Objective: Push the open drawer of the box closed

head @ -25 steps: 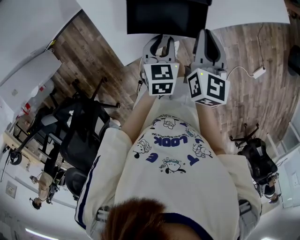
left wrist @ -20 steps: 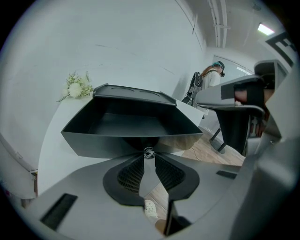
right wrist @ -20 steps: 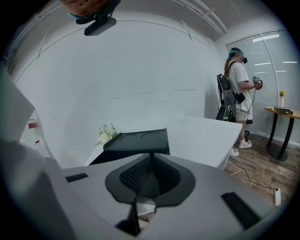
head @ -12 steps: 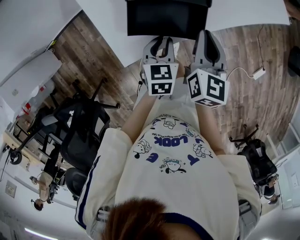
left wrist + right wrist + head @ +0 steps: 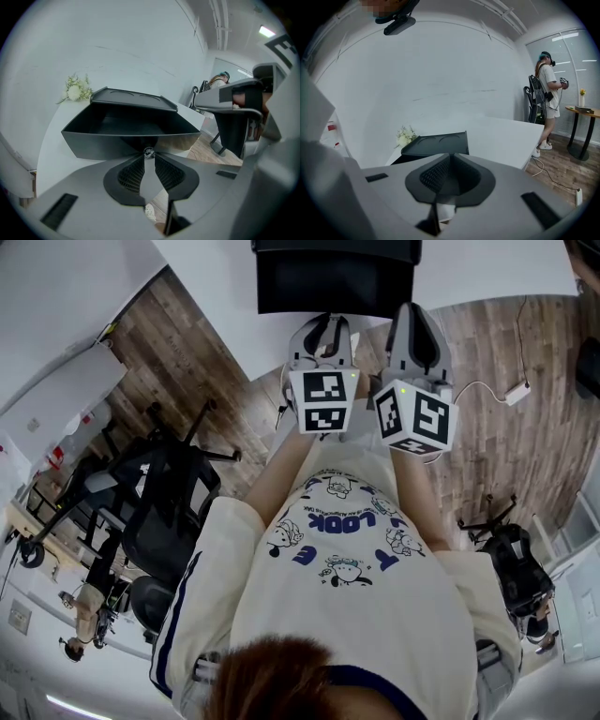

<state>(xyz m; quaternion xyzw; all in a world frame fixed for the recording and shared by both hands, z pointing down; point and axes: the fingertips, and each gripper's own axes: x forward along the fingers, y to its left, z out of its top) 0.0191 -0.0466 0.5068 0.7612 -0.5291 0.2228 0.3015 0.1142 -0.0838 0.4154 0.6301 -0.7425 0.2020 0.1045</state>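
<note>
The open drawer (image 5: 117,140) lies straight ahead of the left claw (image 5: 148,157), whose tips pinch shut on its front knob (image 5: 148,152); the right claw (image 5: 450,158), closed and empty, sits farther back.

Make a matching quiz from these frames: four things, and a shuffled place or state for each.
Things:
1. drawer
2. flowers
3. right claw
4. chair

Place or state:
A. on the wood floor
B. shut
C. pulled open
D. on the table, left of the box

Pairs: 1-C, 2-D, 3-B, 4-A
</note>
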